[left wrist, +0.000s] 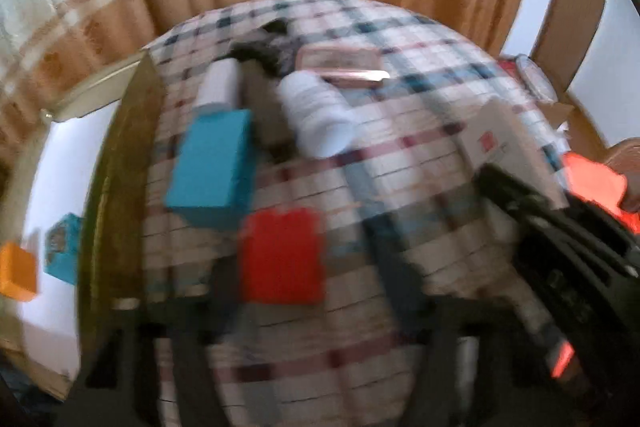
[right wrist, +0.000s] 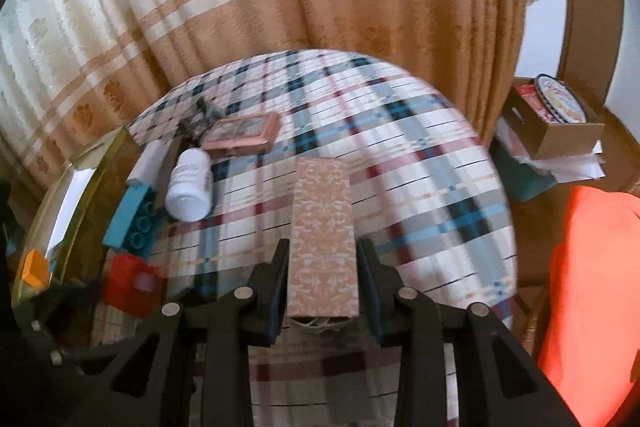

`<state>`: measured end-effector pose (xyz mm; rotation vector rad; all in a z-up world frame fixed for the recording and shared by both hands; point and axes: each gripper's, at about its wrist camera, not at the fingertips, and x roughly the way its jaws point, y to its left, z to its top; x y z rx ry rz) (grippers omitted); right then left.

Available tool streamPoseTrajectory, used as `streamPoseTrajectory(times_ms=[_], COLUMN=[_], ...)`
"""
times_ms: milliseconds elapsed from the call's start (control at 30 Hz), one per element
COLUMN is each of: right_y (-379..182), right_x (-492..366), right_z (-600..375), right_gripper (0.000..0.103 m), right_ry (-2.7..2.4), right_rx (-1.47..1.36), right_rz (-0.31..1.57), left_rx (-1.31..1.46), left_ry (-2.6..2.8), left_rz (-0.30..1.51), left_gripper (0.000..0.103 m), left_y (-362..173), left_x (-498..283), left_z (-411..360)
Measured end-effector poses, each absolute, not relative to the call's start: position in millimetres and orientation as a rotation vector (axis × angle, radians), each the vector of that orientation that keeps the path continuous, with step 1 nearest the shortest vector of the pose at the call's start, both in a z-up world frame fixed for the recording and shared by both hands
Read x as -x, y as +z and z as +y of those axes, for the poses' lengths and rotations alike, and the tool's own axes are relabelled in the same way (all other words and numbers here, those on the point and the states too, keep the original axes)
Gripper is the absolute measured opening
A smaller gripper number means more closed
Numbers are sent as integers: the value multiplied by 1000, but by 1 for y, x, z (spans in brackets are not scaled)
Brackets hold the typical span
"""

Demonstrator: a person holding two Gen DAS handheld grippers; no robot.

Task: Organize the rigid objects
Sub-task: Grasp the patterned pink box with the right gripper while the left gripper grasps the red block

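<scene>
Right wrist view first: the desk [right wrist: 420, 187] under its plaid cloth fills the frame. My right gripper [right wrist: 323, 247] has its fingers clenched on the patterned box [right wrist: 324, 227], held long end forward above the near edge. The grip sits at the box's near end, so I reckon it could droop or twist out if I swing fast.

The white bottle [right wrist: 188, 191] lies on its side toward the left edge, with the teal block [right wrist: 134, 223] just beside it. Nudge that bottle and I'd expect it to roll off.

Over on the left wrist view everything is smeared. My left gripper [left wrist: 304, 259] has the red block [left wrist: 280, 255] between its fingers near the left edge, but I cannot tell whether they are pressing on it. Closing off-centre could flick the block over the edge.

Writing: the bottle's label and the round tin [right wrist: 560, 99] in the carton beyond the right edge carry print, all too blurred to read.
</scene>
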<state>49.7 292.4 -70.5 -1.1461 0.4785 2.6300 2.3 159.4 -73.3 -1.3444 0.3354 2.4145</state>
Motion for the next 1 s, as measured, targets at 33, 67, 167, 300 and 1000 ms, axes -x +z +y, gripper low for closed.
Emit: streamPoseTrajectory(times_ms=[33, 67, 167, 300, 1000], right_y=[-70, -71, -72, -77, -78], right_x=[-50, -50, -51, -49, -48], right_z=[295, 297, 297, 295, 292], right_gripper=[36, 36, 36, 36, 36], right_ry=[2628, 2629, 2637, 2638, 2639], right_rx=[1147, 1152, 1152, 1160, 1163], right_rz=[488, 490, 483, 491, 462], left_rx=[1333, 1327, 1314, 1345, 1284], left_ry=[2424, 2429, 2455, 2446, 2474], left_rz=[343, 355, 383, 286, 237], left_gripper=[54, 55, 62, 67, 68], left_y=[-73, -74, -73, -73, -78], left_x=[-5, -6, -7, -2, -7], left_z=[162, 163, 164, 151, 153])
